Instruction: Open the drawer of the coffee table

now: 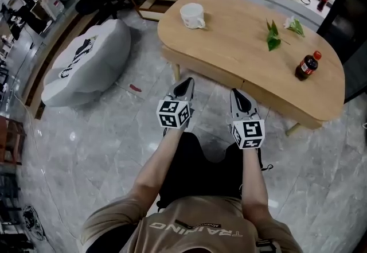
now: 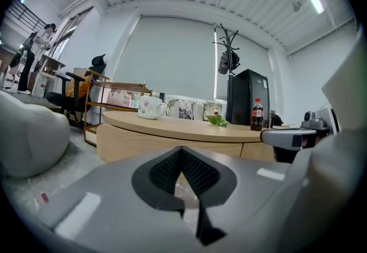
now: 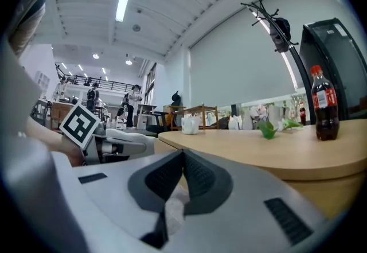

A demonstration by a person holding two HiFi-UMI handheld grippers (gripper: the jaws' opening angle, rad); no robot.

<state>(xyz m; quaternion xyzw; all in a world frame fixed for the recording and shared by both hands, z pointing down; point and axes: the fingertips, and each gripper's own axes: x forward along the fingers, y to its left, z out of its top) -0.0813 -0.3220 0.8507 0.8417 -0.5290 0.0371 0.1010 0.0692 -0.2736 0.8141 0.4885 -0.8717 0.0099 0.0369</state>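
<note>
Drawer [image 1: 209, 72] closed, flush in the curved front edge of the coffee table [image 1: 241, 45], just ahead of both grippers.

The table is pale, smooth wood with a rounded, bean-like top on short legs; a thin upright seam divides its front band. The left gripper [image 1: 186, 82] and right gripper [image 1: 237, 94] point at that band side by side, close to it but not touching, each with its ribbed dark jaws pressed together and nothing between them. On the top stand a white mug [image 1: 192, 15], a sprig of green leaves [image 1: 273, 35] and a dark drink bottle [image 1: 307, 66] with a red cap, all well back from the front edge. A soft grey-white beanbag [image 1: 86, 62] slumps to the left on the glossy grey marble floor [image 1: 114, 131].
</note>
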